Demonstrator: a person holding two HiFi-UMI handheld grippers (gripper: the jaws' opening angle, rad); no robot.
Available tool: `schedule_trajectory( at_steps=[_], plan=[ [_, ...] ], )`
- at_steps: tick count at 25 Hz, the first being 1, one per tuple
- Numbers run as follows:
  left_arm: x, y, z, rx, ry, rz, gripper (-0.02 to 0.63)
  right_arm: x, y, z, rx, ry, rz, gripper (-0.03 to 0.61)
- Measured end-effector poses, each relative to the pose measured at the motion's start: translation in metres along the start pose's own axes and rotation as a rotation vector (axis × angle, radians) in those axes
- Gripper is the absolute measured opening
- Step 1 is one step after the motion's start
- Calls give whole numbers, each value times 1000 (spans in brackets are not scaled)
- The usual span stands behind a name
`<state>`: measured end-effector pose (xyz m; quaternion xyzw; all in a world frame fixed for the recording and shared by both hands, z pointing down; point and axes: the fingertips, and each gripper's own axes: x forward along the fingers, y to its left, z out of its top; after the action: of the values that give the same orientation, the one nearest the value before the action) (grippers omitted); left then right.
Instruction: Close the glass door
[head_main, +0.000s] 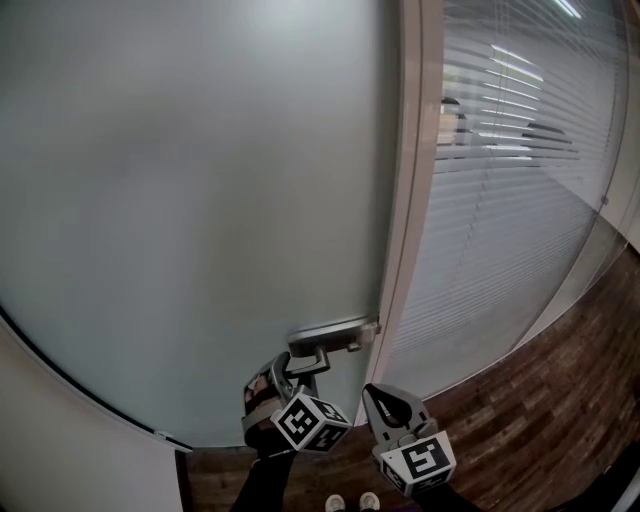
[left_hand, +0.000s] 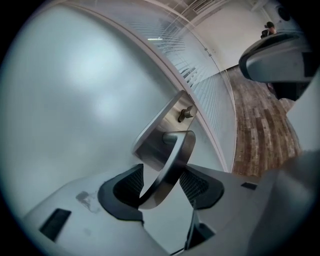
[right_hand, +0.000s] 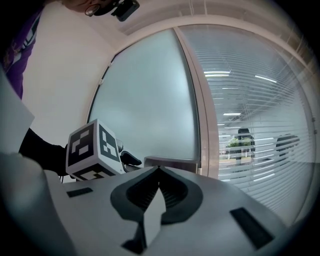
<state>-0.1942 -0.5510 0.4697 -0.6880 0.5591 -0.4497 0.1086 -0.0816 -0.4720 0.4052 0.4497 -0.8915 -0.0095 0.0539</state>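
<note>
The glass door (head_main: 200, 200) looks all but home: its edge lies against the frame (head_main: 412, 180) just beyond the left hand-held gripper (left_hand: 162, 186), so what is left, I'd judge, is only letting go of the lever handle (left_hand: 172, 157). That gripper's own view shows its 2 jaws standing slack around the lever rather than clamping it, a thing the head view cannot show. The right hand-held gripper (right_hand: 159, 192), just beside the left, is clenched on nothing, plain only in its own view.
</note>
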Motion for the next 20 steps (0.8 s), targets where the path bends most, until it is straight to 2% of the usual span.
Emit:
schedule_trajectory(
  at_steps=[6,12,20],
  plan=[
    [11,8,3,-32,-4,15,207,-1,-4,3,-11,0,-18,-8],
    [20,11,2,-54,23,-15,216,-2,-14,3,-15,1,-39,-8],
    [18,12,5,-28,5,3,219,2,-11,1,-10,-8,-24,-8]
  ],
)
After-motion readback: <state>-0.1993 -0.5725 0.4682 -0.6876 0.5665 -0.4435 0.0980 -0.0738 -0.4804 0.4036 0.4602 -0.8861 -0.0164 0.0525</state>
